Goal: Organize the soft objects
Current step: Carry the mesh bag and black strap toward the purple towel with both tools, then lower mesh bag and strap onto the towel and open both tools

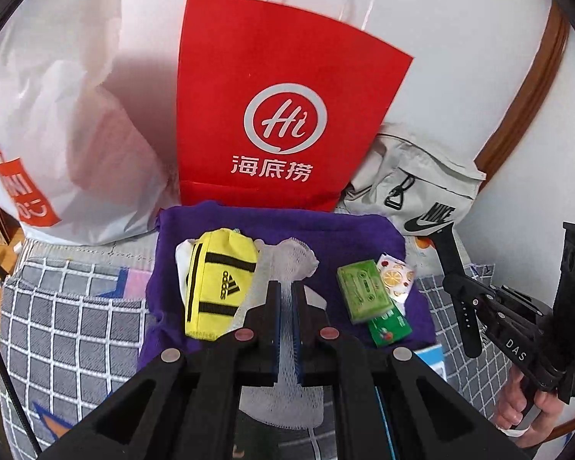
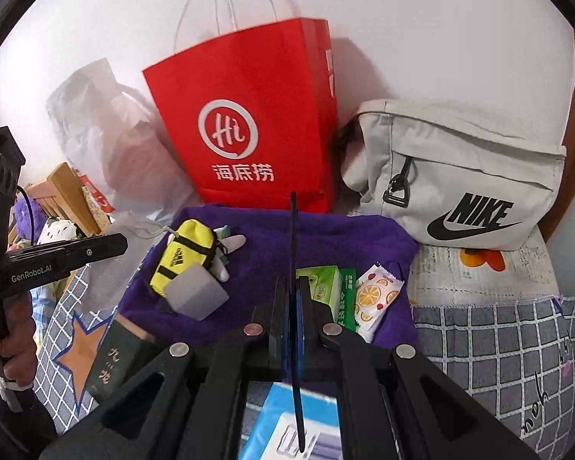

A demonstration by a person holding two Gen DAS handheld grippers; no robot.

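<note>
- Right now the left gripper point(image 1: 286, 287) is clenched on a strip of white gauze point(image 1: 287, 257), which bunches up beyond the fingertips and hangs down between the arms of the tool.
- Beside it, the right gripper point(image 2: 292, 287) is clenched on a thin black strap point(image 2: 293, 230) that stands up from the jaws and runs back down under the tool; in the left view it looks like a watch band.
- Both tools hover over a purple cloth point(image 1: 287, 226) spread on a checked bedcover point(image 1: 57, 326).
- On the cloth's left lies a small yellow pouch point(image 1: 218, 287) with black stripes, over something white; a grey block point(image 2: 195, 297) sits against it in the right view.
- On the cloth's right, a green packet point(image 1: 362, 291) lies just beside an orange-print sachet point(image 1: 396, 276), with a darker green packet point(image 1: 389, 326) tucked under them.
- Behind the cloth a red paper bag point(image 1: 272, 115) stands upright against the wall, touching the cloth's far edge.
- To its left slumps a white plastic bag point(image 1: 57, 134); to its right rests a pale grey bag point(image 2: 460, 176) with a black logo.
- Near the cloth's front corner a dark booklet point(image 2: 115, 360) lies on the bedcover, and a blue-and-white box point(image 2: 280, 421) sits under the right tool.
- A person's hand point(image 1: 521, 410) grips the right tool's handle.
</note>
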